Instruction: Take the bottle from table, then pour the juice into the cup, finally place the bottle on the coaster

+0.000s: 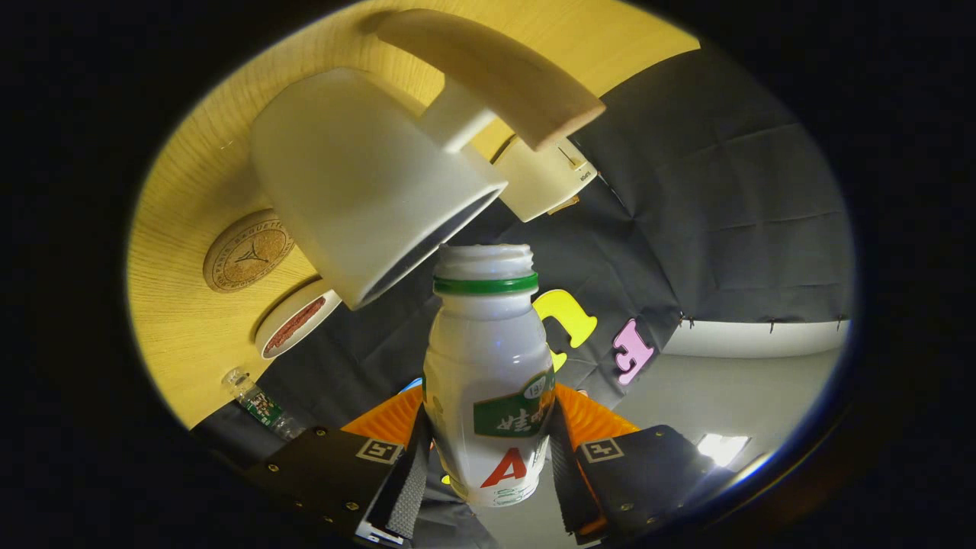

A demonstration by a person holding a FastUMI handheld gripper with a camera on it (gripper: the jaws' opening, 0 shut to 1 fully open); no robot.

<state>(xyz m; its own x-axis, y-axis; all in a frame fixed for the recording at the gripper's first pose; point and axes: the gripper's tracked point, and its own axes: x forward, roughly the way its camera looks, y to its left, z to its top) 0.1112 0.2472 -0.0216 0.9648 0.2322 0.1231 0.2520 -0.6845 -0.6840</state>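
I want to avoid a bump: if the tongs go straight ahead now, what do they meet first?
Probably the cup: the bottle held in the tongs has its mouth just short of the rim. Depth is unclear.

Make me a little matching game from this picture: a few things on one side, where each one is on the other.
Things:
1. bottle
2. mug
3. cork coaster
4. small clear bottle

Places:
A. lying at the table's edge, near the fingers
B. flat on the table beside the mug
C. clamped between the gripper fingers
D. just beyond the held bottle's open mouth

Pairs: 1-C, 2-D, 3-B, 4-A
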